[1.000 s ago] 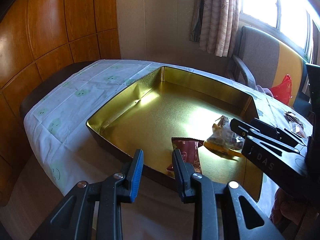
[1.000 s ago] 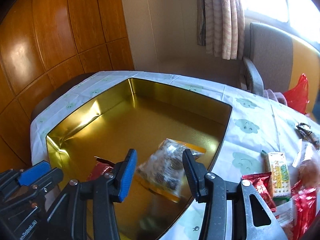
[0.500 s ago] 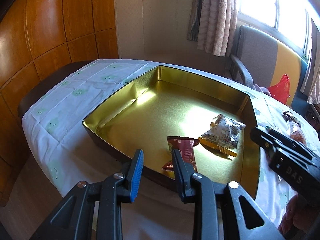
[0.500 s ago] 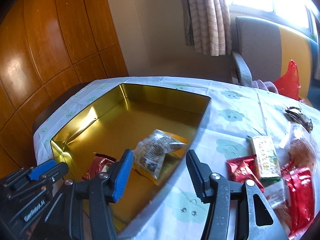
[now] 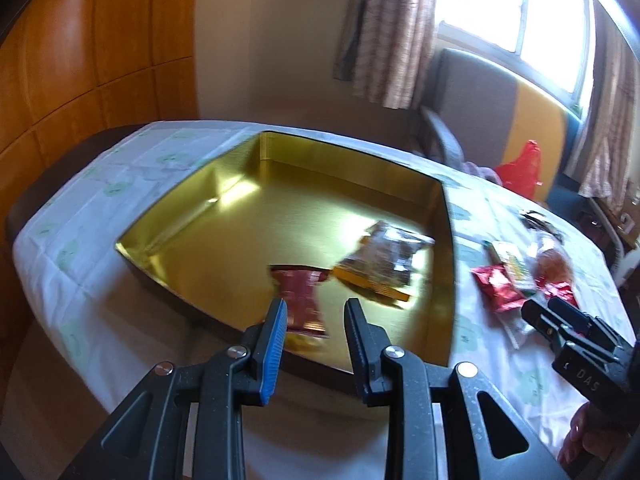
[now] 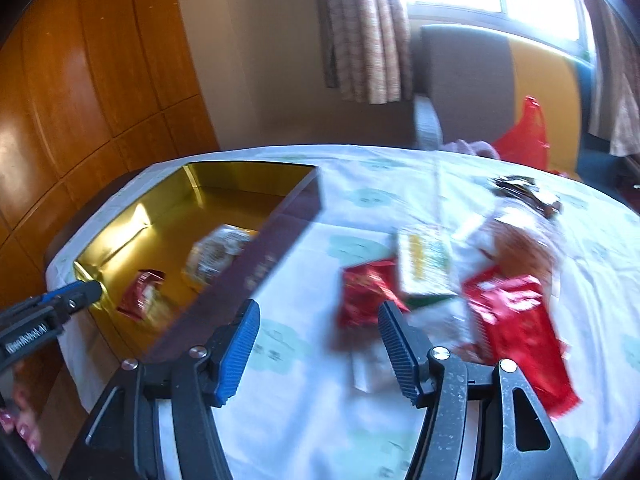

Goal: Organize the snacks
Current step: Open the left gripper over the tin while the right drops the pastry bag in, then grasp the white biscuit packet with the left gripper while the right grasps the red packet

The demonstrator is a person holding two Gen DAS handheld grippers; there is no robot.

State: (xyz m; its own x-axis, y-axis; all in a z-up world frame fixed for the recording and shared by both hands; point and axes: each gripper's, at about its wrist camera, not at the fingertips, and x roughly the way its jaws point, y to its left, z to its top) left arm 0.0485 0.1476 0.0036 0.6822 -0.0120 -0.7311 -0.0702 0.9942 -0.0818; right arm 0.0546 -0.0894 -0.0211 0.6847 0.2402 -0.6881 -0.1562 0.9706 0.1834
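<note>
A tray [image 5: 436,196] sits on the surface [image 5: 80,216] with two snack packets [image 5: 380,258] inside; more snacks [image 6: 424,268] lie on the surface to its right.

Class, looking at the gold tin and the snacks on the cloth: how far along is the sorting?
Done: two packets, a red one and a clear one, lie in the gold tin. In hand: nothing; the right gripper, its jaws just opening, hangs empty over the cloth near the snack pile. Left: that pile, several packets.
</note>
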